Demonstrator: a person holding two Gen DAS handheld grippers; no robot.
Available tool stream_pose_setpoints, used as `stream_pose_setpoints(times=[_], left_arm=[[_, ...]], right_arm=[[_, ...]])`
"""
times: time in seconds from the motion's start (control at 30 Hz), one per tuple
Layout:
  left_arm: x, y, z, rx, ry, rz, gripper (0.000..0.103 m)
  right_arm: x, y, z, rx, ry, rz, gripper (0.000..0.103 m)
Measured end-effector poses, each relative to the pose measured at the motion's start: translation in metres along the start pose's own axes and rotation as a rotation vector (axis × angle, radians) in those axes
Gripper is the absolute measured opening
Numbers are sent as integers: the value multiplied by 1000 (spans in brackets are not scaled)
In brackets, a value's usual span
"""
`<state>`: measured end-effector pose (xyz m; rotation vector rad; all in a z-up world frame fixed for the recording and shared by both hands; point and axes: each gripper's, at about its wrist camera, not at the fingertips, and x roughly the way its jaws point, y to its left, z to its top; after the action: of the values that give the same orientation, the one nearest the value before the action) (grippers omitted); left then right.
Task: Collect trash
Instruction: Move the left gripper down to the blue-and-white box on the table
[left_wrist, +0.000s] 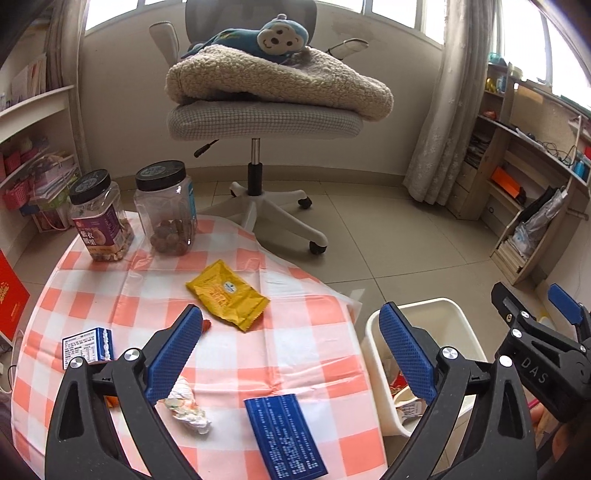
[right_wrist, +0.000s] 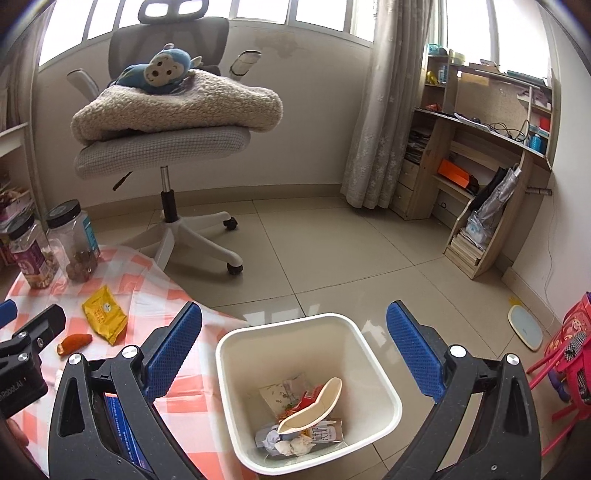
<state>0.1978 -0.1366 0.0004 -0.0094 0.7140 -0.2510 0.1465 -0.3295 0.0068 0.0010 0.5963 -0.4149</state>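
My left gripper (left_wrist: 291, 354) is open and empty above the checked tablecloth (left_wrist: 303, 354). Under it lie a yellow snack packet (left_wrist: 227, 295), a crumpled white wrapper (left_wrist: 186, 406), a blue flat box (left_wrist: 284, 432) and a small blue-white carton (left_wrist: 86, 347). My right gripper (right_wrist: 295, 354) is open and empty, right above the cream trash bin (right_wrist: 384, 402), which holds several wrappers and a cup. An orange peel (right_wrist: 74, 343) lies on the cloth near the yellow packet (right_wrist: 105, 314). The bin also shows in the left wrist view (left_wrist: 417, 310), beside the table's right edge.
Two black-lidded plastic jars (left_wrist: 166, 210) (left_wrist: 99, 218) stand at the table's far left. A grey office chair (left_wrist: 258, 118) with a blanket and plush monkey stands behind. A wooden shelf unit (right_wrist: 480, 166) is at the right wall, and a red child's chair (right_wrist: 569, 354) at far right.
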Motion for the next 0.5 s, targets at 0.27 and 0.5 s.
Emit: stream_pose_setpoints(times=[0.27, 0.5], left_arm=[[8, 53, -2, -17, 41, 68, 94], [17, 103, -10, -70, 80, 112, 94]], right_arm=[[0, 55, 3, -57, 10, 57, 96], [6, 109, 1, -114, 41, 114, 96]])
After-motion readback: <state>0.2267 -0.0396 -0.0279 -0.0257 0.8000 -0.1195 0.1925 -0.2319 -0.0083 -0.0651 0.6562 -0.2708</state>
